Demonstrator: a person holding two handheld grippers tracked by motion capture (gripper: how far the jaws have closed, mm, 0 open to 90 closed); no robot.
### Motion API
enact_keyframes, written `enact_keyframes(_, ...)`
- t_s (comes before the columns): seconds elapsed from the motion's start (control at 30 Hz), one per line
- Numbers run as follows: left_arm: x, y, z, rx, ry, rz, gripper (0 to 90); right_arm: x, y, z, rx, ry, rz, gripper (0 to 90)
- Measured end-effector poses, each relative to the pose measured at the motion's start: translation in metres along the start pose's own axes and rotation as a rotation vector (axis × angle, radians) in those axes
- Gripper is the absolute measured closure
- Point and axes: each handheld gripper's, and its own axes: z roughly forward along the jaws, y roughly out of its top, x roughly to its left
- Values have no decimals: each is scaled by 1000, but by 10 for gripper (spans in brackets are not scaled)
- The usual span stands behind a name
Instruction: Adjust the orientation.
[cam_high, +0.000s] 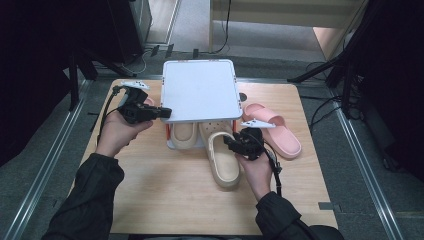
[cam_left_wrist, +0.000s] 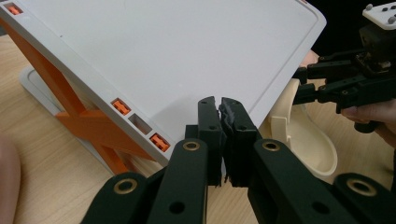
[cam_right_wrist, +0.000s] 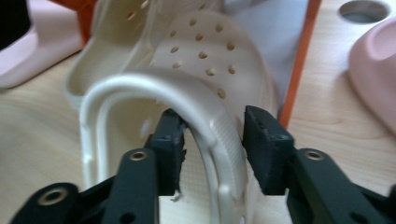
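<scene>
Right gripper (cam_right_wrist: 212, 140) view: jaws straddle the cream clog's (cam_right_wrist: 196, 93) heel strap, gap remaining. Left gripper (cam_left_wrist: 219, 119) view: jaws pressed together, empty, at the white rack (cam_left_wrist: 177, 56).

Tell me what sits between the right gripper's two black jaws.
The cream perforated clog's heel strap sits between the right gripper's jaws, which straddle it without quite clamping, as the right gripper view shows.

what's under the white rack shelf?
Two cream clogs: one sits mostly beneath the white shelf, the other has only its toe under and the right claw at its strap. Farther back is covered.
</scene>
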Motion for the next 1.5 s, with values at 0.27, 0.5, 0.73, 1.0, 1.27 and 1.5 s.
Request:
enact_keyframes(0.27, 0, 0, 0, 1, 0, 1, 862, 4, -1, -19, 3, 71, 6, 485)
enact_keyframes(0.5, 0, 0, 0, -1, -2, -1, 859, 6, -6, -37, 5, 85, -11, 458)
enact_keyframes(0.73, 0, 0, 0, -1, -3, -1, 859, 7, -9, -50, -7, 102, -9, 478)
enact_keyframes(1.0, -1, 0, 0, 0, 3, -6, 861, 12, -26, -60, 13, 122, -31, 603)
enact_keyframes(1.27, -1, 1, 0, 7, 3, -4, 864, 21, -49, -72, -8, 119, -92, 874)
enact_keyframes(1.5, -1, 1, 0, 8, 0, -1, 864, 35, -75, -78, -14, 102, -135, 900)
